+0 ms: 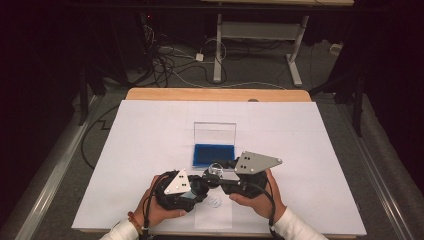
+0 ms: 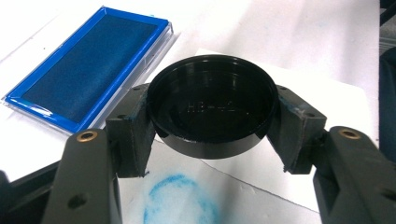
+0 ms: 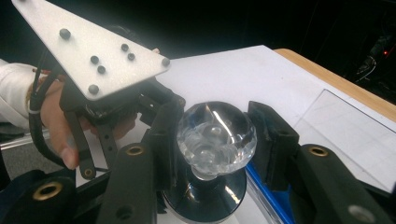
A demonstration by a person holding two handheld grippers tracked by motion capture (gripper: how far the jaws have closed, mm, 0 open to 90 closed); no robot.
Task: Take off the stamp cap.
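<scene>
A stamp with a clear faceted knob on a black round base hangs just above the table's front middle. My left gripper is shut on the base, its pads pressed on both sides; the recessed face with raised letters faces its camera. My right gripper is shut on the knob, coming in from the right. In the high view the left gripper and right gripper meet tip to tip. The left gripper's grey plate shows in the right gripper view.
An open blue ink pad with its clear lid raised lies just behind the stamp. A small paper slip under the grippers bears a round blue print. White sheet covers the wooden table.
</scene>
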